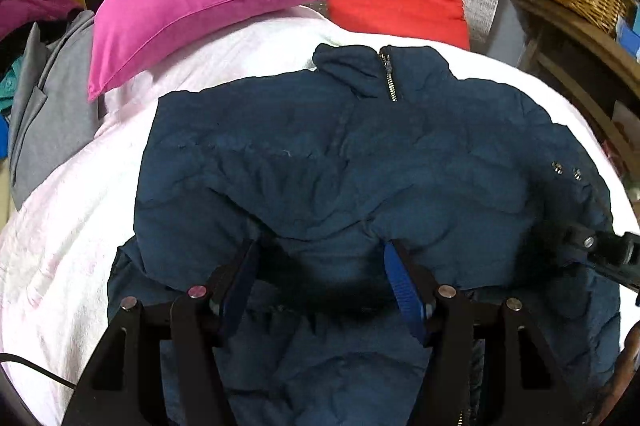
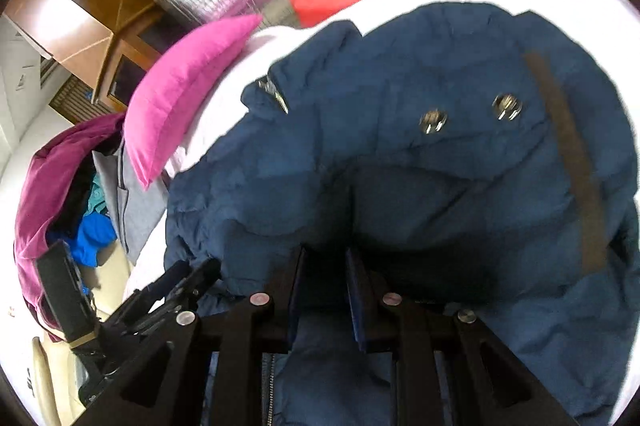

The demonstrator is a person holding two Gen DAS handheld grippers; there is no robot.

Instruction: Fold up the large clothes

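Your left gripper [image 1: 320, 258] stands spread, its fingers pushed under a fold of the navy puffer jacket [image 1: 360, 154] lying on the white bed [image 1: 72, 226]. Your right gripper [image 2: 322, 266] looks narrowly parted around jacket fabric, though shadow hides any contact.

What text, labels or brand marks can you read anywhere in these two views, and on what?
None readable.
Navy jacket: no visible label or logo; its snaps show no legible marking.
Pale surface beside the clothes pile at the right wrist view's lower left: small dark and red marks, too blurred to read.
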